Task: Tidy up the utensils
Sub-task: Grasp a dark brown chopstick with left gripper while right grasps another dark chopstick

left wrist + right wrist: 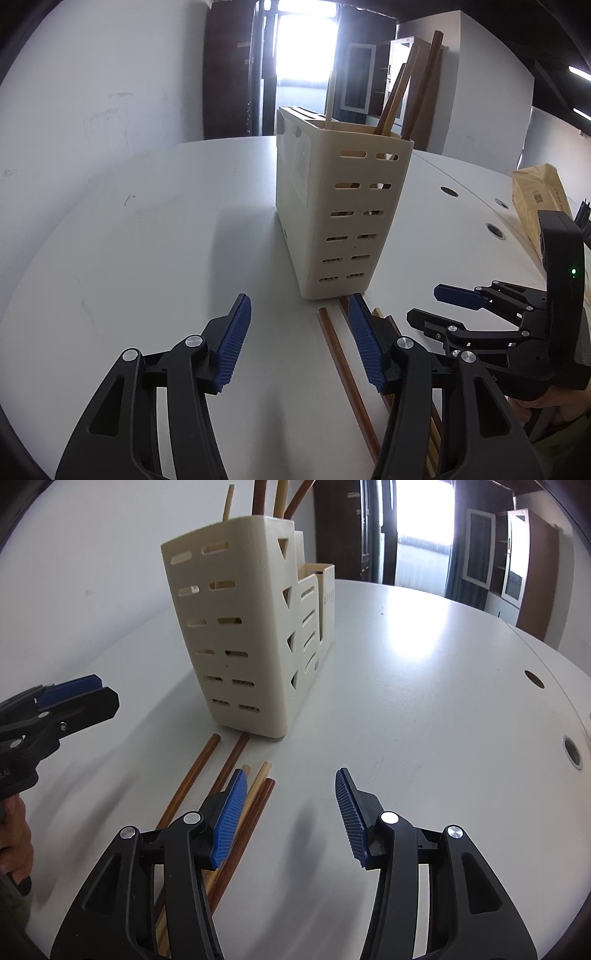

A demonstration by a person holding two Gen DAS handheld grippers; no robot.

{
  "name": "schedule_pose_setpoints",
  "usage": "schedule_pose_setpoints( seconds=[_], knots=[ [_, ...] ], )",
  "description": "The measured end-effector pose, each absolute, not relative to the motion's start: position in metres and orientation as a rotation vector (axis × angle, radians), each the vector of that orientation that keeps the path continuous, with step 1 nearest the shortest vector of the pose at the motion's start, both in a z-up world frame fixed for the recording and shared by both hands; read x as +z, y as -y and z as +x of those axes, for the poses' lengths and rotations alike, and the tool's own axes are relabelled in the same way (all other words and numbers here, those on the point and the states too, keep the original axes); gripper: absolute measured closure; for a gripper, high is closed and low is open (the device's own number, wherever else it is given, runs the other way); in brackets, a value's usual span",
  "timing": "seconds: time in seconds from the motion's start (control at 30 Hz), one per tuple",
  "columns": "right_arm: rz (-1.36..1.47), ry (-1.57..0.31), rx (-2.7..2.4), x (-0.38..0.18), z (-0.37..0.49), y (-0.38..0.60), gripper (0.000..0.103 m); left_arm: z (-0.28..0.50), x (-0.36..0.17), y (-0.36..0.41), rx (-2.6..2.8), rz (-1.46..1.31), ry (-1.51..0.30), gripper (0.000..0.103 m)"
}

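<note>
A cream slotted utensil holder [343,206] stands on the white table [155,229] with several wooden chopsticks [410,88] upright in it. It also shows in the right wrist view [240,635]. Several loose chopsticks [192,779] lie flat on the table in front of it; one brown chopstick [347,373] shows in the left wrist view. My left gripper [301,347] is open and empty, just left of the loose sticks. My right gripper [290,816] is open and empty, just right of them; it shows in the left wrist view [432,306].
The round white table [424,686] has cable holes [534,679] near its right edge. A brown paper package [539,206] lies at the far right. A white wall is behind the holder; a doorway and cabinets stand beyond.
</note>
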State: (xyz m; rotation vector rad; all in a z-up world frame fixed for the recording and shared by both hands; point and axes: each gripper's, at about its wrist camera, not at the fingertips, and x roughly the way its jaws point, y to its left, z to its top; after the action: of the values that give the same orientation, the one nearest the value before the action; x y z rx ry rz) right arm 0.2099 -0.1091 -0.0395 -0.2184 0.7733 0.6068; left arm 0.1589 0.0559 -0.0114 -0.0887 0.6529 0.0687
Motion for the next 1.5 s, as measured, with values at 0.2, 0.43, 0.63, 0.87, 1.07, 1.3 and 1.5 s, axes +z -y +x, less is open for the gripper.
schedule_pose_setpoints(
  seconds=[0.2, 0.43, 0.63, 0.87, 1.07, 1.3, 1.5],
  knots=[
    [-0.24, -0.822, 0.593, -0.053, 0.213, 0.103, 0.053, 0.166, -0.017, -0.06, 0.066, -0.105, -0.691, 0.047],
    [-0.248, -0.855, 0.586, -0.061, 0.214, 0.102, 0.053, 0.176, -0.028, -0.059, 0.054, -0.107, -0.749, 0.046],
    [-0.258, -0.861, 0.578, -0.063, 0.214, 0.104, 0.053, 0.188, -0.041, -0.052, 0.051, -0.071, -0.809, 0.046],
    [-0.266, -0.868, 0.596, -0.062, 0.212, 0.098, 0.053, 0.195, -0.047, -0.051, 0.064, -0.056, -0.831, 0.046],
    [-0.277, -0.886, 0.581, -0.063, 0.216, 0.1, 0.054, 0.202, -0.052, -0.052, 0.063, -0.053, -0.857, 0.046],
    [-0.312, -0.882, 0.575, -0.065, 0.215, 0.098, 0.065, 0.211, -0.059, -0.049, 0.06, -0.036, -0.886, 0.046],
    [-0.32, -0.889, 0.592, -0.065, 0.214, 0.102, 0.082, 0.217, -0.065, -0.041, 0.058, -0.019, -0.914, 0.046]
  ],
)
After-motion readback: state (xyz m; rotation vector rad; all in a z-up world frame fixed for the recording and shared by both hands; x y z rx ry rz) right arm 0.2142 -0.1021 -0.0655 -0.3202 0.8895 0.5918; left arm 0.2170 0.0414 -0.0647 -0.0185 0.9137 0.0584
